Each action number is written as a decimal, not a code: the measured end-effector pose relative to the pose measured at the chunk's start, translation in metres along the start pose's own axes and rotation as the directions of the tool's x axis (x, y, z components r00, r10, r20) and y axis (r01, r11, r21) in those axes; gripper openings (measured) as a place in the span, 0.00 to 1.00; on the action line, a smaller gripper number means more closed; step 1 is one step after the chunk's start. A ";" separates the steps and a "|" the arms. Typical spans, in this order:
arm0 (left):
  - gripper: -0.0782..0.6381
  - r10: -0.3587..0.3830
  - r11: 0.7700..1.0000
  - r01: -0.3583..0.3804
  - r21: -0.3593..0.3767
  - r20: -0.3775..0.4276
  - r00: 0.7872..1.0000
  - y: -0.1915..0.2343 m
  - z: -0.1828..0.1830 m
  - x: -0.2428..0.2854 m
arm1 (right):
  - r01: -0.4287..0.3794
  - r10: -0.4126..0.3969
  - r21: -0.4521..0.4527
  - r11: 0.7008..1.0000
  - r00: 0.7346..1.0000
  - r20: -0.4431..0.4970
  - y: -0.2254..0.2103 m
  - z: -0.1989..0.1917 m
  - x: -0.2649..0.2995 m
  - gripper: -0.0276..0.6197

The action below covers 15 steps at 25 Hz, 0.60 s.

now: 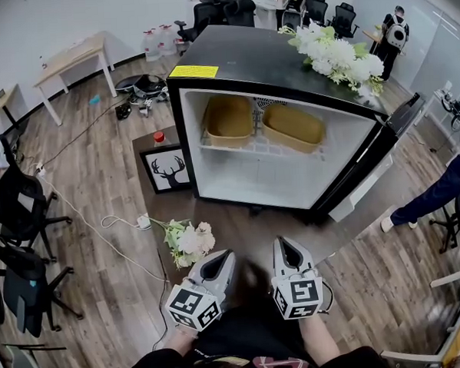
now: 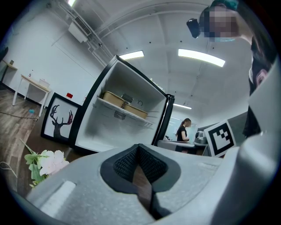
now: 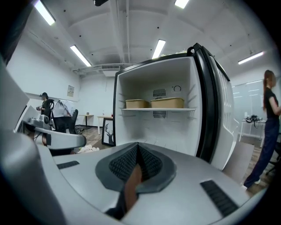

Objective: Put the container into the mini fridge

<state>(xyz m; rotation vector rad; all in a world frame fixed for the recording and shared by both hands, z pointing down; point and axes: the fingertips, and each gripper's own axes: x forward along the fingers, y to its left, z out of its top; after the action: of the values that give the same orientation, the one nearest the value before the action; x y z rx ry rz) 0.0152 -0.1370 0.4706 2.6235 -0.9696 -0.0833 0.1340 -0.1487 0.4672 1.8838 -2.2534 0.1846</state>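
The black mini fridge (image 1: pixel 246 59) stands open straight ahead, its door (image 1: pixel 382 160) swung out to the right. On its wire shelf sit two tan containers side by side, one on the left (image 1: pixel 228 118) and one on the right (image 1: pixel 292 126); the space below the shelf is bare white. Both containers also show in the right gripper view (image 3: pixel 137 103) (image 3: pixel 167 103). My left gripper (image 1: pixel 222 257) and right gripper (image 1: pixel 283 244) hang side by side well short of the fridge, pointing at it. Each has its jaws together with nothing between them (image 2: pixel 138 149) (image 3: pixel 138 147).
White flowers (image 1: pixel 188 239) lie just left of the left gripper. A framed deer picture (image 1: pixel 168 171) and a red-capped bottle (image 1: pixel 159 137) stand beside the fridge's left wall. More flowers (image 1: pixel 335 58) lie on the fridge top. Office chairs (image 1: pixel 20 221) stand far left; a person's leg (image 1: pixel 430 196) is at the right.
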 end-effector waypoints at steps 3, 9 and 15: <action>0.12 0.001 1.000 -0.001 0.000 0.001 1.000 0.000 0.000 0.001 | -0.013 0.013 0.009 1.000 1.000 -0.005 0.002 -0.002 0.000 0.05; 0.12 -0.003 1.000 0.003 -0.001 -0.006 1.000 0.001 -0.003 0.002 | -0.028 0.028 0.011 1.000 1.000 -0.014 0.003 -0.010 -0.001 0.05; 0.12 -0.007 1.000 0.007 -0.005 -0.014 1.000 0.002 -0.004 0.003 | -0.017 0.017 0.004 1.000 0.999 -0.044 0.001 -0.020 -0.004 0.05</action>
<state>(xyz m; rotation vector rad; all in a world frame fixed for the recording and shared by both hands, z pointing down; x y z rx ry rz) 0.0166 -0.1389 0.4749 2.6202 -0.9540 -0.0694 0.1351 -0.1407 0.4857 1.8442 -2.2427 0.2314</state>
